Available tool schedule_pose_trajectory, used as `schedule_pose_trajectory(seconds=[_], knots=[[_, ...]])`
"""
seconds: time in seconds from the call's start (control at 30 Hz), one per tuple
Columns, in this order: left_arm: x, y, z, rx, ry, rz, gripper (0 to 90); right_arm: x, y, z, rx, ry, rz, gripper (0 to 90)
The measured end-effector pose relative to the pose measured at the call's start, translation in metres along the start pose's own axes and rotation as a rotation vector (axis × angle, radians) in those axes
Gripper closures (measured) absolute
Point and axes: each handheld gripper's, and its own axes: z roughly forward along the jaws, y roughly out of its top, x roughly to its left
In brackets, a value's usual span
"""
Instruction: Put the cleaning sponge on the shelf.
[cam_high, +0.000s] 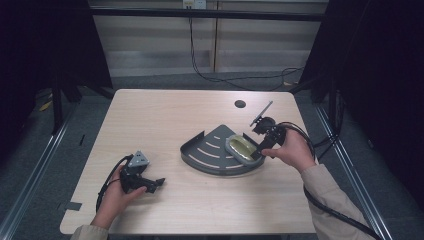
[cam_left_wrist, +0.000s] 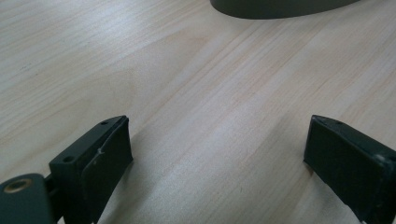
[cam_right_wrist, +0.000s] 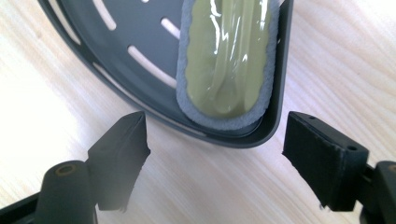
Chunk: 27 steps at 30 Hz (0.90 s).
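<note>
On the table, toward its right edge, sits a grey slotted tray with a wrapped green sponge against its right wall. The right gripper, jaws spread and empty, hovers at the tray's corner; closing squarely across the sponge's sides, clear of the wall, looks best. The left gripper rests wide apart near the front-left corner.

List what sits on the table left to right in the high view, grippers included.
left gripper → grey slotted tray → green sponge with grey edge, lying in the tray's right part → right gripper at the tray's right corner. Both grippers have their jaws apart and hold nothing.
</note>
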Motion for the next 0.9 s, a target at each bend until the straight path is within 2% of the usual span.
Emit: schedule_pose_trajectory(seconds=[0.4, 0.9], knots=[[0.000, 0.000, 0.000, 0.000, 0.000, 0.000, 6.9, 0.007, -0.017, -0.002, -0.006, 0.004, -0.036, 20.3], [0.000, 0.000, 0.000, 0.000, 0.000, 0.000, 6.9, 0.010, -0.041, -0.004, -0.014, 0.004, -0.052, 20.3]])
